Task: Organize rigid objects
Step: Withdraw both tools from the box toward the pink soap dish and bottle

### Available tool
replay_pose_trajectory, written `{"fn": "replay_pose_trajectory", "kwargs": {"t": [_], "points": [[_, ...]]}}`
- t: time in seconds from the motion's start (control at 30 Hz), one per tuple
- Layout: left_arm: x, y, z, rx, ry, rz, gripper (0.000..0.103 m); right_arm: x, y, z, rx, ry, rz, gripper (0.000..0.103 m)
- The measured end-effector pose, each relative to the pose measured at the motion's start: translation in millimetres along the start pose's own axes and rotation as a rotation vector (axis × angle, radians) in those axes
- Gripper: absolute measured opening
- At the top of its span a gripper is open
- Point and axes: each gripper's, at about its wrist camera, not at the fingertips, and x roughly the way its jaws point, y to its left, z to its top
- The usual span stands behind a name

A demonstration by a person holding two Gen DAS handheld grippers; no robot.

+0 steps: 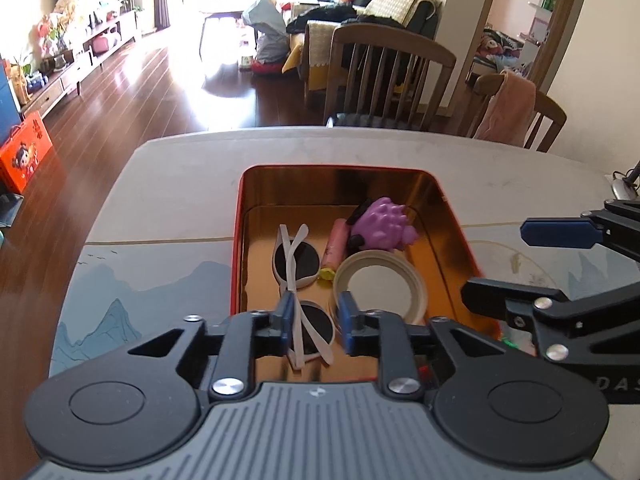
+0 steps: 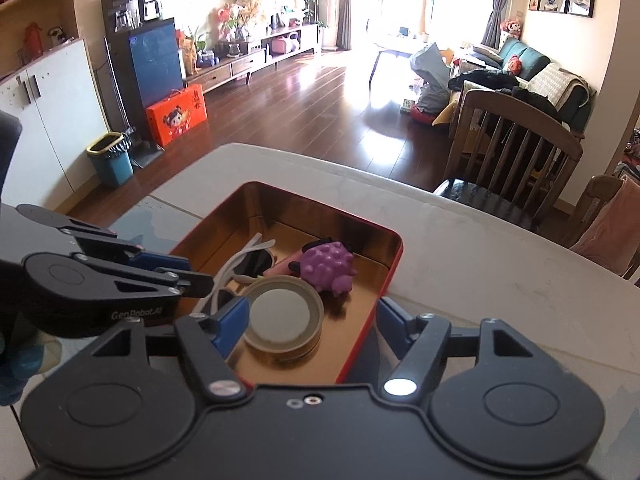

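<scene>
A red tin [image 1: 235, 240] with a gold inside stands on the table. In it lie white sunglasses [image 1: 298, 264], a pink tube [image 1: 335, 246], a purple spiky toy [image 1: 382, 224] and a round beige roll [image 1: 380, 284]. My left gripper [image 1: 316, 320] hovers over the near lens of the sunglasses, open a little, with the crossed temples in the gap and its pads off them. From the right side, my right gripper [image 1: 494, 262] reaches over the tin's edge. In the right wrist view my right gripper [image 2: 312, 320] stands wide open above the roll [image 2: 280, 316], with its right pad outside the tin's wall [image 2: 360, 344]. My left gripper [image 2: 192, 270] is at the left.
Two wooden chairs [image 1: 388, 76] stand at the table's far side, one draped with a pink cloth [image 1: 508, 104]. The table [image 1: 180, 184] ends at the left above a wooden floor. A small stand [image 1: 624, 188] sits at the right edge.
</scene>
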Motion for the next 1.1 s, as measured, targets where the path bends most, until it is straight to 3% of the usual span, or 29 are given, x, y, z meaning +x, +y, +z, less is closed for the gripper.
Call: {"fn": "replay_pose_trajectory", "kwargs": {"t": [0.07, 0.13, 0.7, 0.77, 1.1], "points": [[-8.3, -1.8, -2.9, -0.001, -0.011, -0.004, 0.042, -10.0, -0.1, -3.6, 0.006, -0.012, 0.005, 0.076], [-18.2, -3.2, -6.2, -0.011, -0.032, 0.001, 0.061, -20.7, 0.4, -7.2, 0.012, -0.026, 0.006, 0.076], [-85.4, -26.9, -32.5, -0.021, -0.137, 0.028, 0.077, -97.5, -17.9, -48.9, 0.094, -0.116, 0.035, 0.102], [-93.1, -29.5, -37.8, -0.032, -0.155, 0.018, 0.082, -103.7, -19.8, -54.9, 0.096, -0.12, 0.036, 0.103], [-107.9, -46.8, -57.1, -0.031, -0.17, 0.028, 0.083, -123.3, -26.9, -89.8, 0.102, -0.128, 0.05, 0.103]]}}
